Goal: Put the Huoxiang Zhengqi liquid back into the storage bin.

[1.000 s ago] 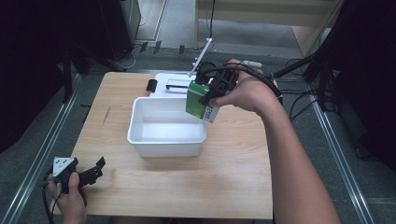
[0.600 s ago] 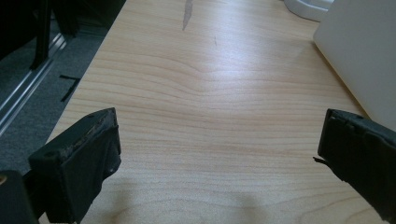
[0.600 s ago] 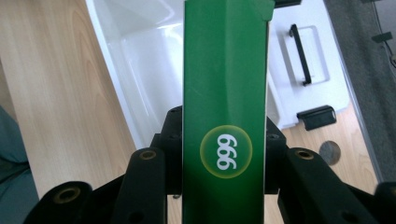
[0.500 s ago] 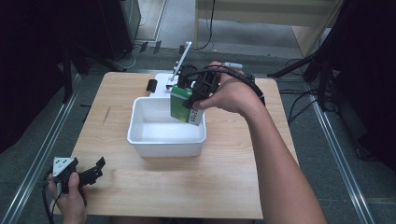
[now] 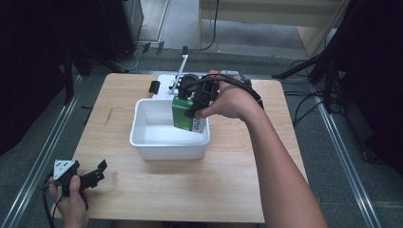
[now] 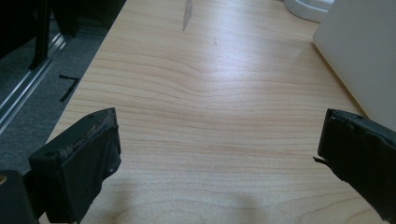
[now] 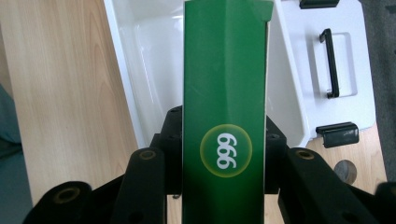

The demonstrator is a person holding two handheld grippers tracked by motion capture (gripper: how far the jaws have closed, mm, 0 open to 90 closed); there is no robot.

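**While Clamped at Both Flanks, Hangs Over the Bin**

Because a tall, narrow carton twists easily, takes the green box (image 7: pixel 225 93) across its slim sides, right gripper (image 5: pixel 196 107) jaws pressed flat on both flanks just beside the round "999" mark. Leaves the long upper part free ahead of the jaws, so leads with that end. Seen from above, holds the green box (image 5: pixel 180 118) tilted over the right part of the white bin (image 5: pixel 168 151), close to the right wall, leading end apparently down at or below rim level; cannot tell whether touching the floor of it. Judged from that pose, aims at setting the carton inside. Keeps the right hand (image 5: pixel 230 102) above the rim, probably so that knuckles clear the wall.

Behind the bin, just beside its far edge, lies a white lid (image 7: pixel 336 56) with a black handle and clips, parked out of the way of the opening.

At the near left corner of the table (image 5: pixel 190 199), rests the left gripper (image 5: pixel 95 173) low in the left hand (image 5: pixel 71 194), well apart from the bin. Shows jaws spread wide in the left gripper view, nothing but bare wood between them: likely idle, waiting its turn
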